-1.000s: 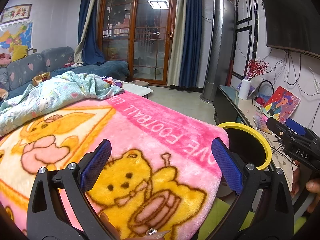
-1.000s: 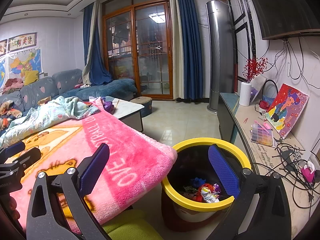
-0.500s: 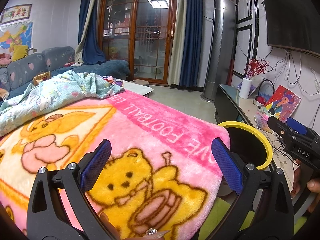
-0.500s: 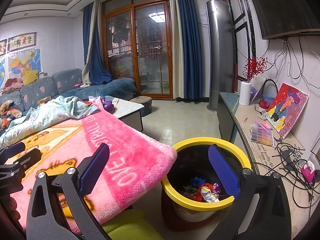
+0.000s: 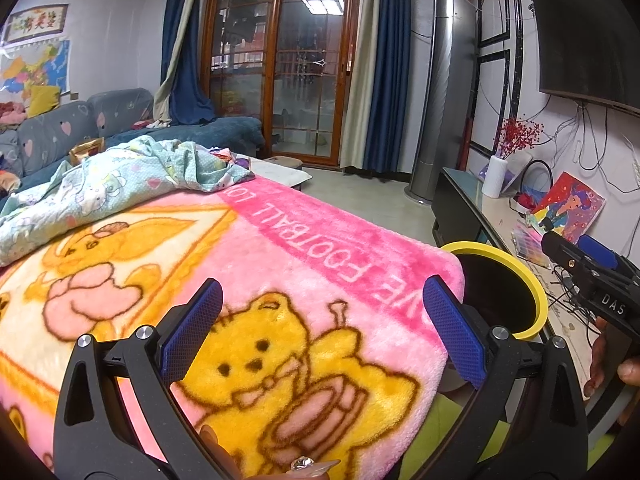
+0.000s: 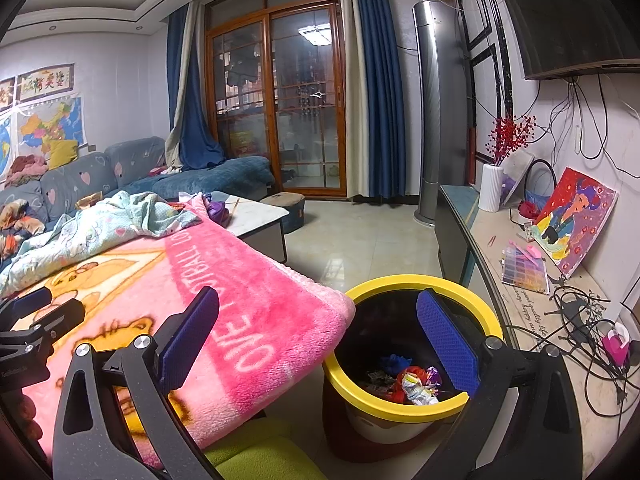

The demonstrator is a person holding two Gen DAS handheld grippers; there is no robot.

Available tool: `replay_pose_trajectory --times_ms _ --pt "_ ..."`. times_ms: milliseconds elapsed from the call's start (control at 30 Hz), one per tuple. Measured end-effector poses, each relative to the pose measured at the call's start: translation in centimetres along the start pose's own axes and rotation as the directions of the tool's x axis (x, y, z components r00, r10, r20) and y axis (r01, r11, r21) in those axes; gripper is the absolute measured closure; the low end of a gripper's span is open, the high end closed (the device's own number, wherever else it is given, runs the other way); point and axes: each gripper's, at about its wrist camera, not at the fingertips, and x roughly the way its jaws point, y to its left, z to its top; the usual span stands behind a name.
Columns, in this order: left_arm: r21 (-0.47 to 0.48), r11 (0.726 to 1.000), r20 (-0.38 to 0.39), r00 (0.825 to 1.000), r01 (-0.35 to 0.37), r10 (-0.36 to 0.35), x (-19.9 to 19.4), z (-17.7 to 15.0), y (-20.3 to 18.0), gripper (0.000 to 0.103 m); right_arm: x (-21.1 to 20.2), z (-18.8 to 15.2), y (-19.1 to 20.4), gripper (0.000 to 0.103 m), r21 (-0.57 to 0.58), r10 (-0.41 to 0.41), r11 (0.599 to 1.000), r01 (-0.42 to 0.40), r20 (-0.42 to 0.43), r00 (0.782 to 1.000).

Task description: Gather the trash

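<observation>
A yellow-rimmed trash bin (image 6: 400, 282) stands on the floor beside a pink cartoon blanket (image 6: 224, 292). Several crumpled wrappers (image 6: 416, 386) lie in its bottom. My right gripper (image 6: 318, 338) is open and empty, held above the bin's near rim. My left gripper (image 5: 320, 326) is open and empty over the pink blanket (image 5: 280, 280). The bin's rim (image 5: 538, 304) shows at the right of the left wrist view, with the right gripper's body (image 5: 592, 280) beyond it. No loose trash shows on the blanket.
A light blue patterned quilt (image 5: 120, 184) is bunched at the blanket's far end. A white coffee table (image 6: 256, 212) and blue sofa (image 6: 224, 172) stand behind. A TV counter (image 6: 540, 300) with cables, a painting and a white vase runs along the right wall.
</observation>
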Motion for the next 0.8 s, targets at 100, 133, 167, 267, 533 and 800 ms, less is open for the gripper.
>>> replay_pose_trajectory --times_ms 100,133,167,267,533,800 --pt "0.004 1.0 -0.001 1.0 0.001 -0.001 -0.1 -0.1 0.0 0.011 0.0 -0.1 0.0 0.007 0.0 0.001 1.0 -0.001 0.001 1.0" --pt "0.005 1.0 0.002 1.0 0.001 -0.001 -0.1 0.0 -0.1 0.011 0.0 -0.1 0.1 0.007 0.0 0.002 1.0 -0.002 0.002 1.0" --pt "0.01 1.0 0.006 1.0 -0.003 0.003 -0.2 -0.1 -0.1 0.011 0.0 -0.1 0.1 0.007 -0.001 0.004 1.0 -0.004 0.003 1.0" --pt "0.019 1.0 0.009 1.0 -0.009 0.009 -0.2 -0.1 -0.3 0.011 -0.1 -0.2 0.2 0.007 -0.007 0.008 1.0 -0.008 0.008 1.0" --pt "-0.019 0.999 -0.006 0.999 -0.039 0.039 -0.2 0.2 0.5 0.011 -0.6 0.5 1.0 0.007 -0.056 0.031 0.998 -0.028 0.037 0.999" --pt "-0.189 0.948 -0.066 0.967 -0.256 0.248 -3.7 0.5 10.2 0.011 1.3 3.1 11.7 0.007 -0.188 0.297 0.933 -0.308 -0.086 0.951"
